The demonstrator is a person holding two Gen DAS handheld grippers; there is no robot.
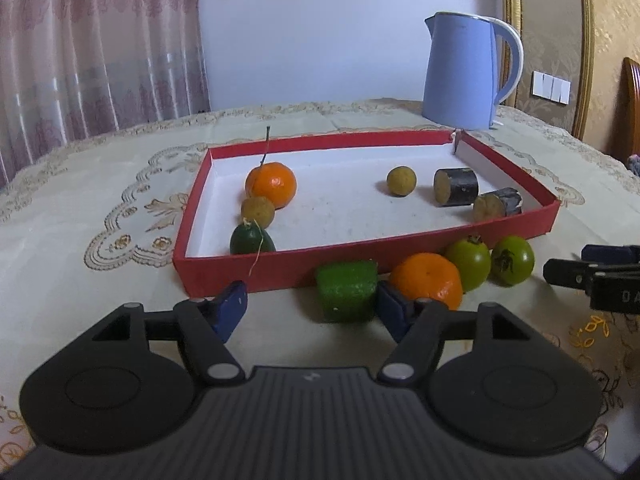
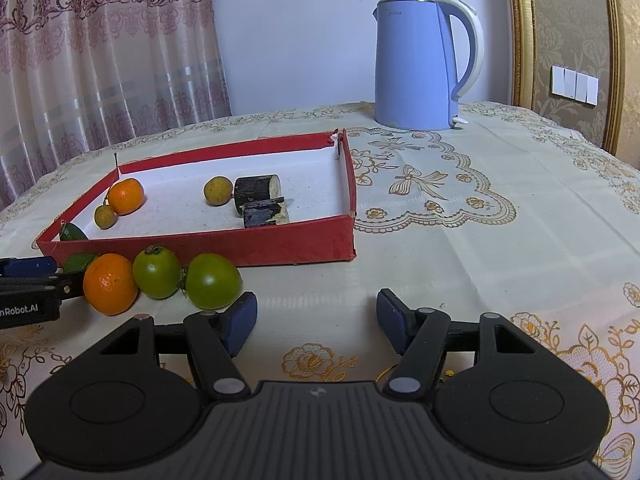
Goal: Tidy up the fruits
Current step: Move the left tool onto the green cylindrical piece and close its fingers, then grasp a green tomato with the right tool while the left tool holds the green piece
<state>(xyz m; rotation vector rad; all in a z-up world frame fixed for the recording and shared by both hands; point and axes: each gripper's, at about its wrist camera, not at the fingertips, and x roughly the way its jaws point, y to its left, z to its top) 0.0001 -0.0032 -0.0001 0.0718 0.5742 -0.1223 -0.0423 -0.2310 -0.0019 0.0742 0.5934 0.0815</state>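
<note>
A red tray [image 1: 400,246] [image 2: 240,246] holds an orange [image 1: 271,184], two small yellow-brown fruits [image 1: 401,181], a dark green fruit [image 1: 252,240] and two dark cut pieces [image 1: 456,187]. In front of it lie a green block [image 1: 347,290], an orange [image 1: 426,278] [image 2: 110,283] and two green tomatoes [image 1: 512,259] [image 2: 212,280]. My left gripper [image 1: 312,308] is open; the green block is just inside its right finger. My right gripper [image 2: 316,316] is open and empty, right of the tomatoes, over bare cloth.
A blue kettle [image 1: 464,72] [image 2: 420,64] stands behind the tray. An embroidered cloth [image 2: 480,240] covers the table. Curtains hang at the back left. The right gripper shows at the left view's right edge [image 1: 600,276].
</note>
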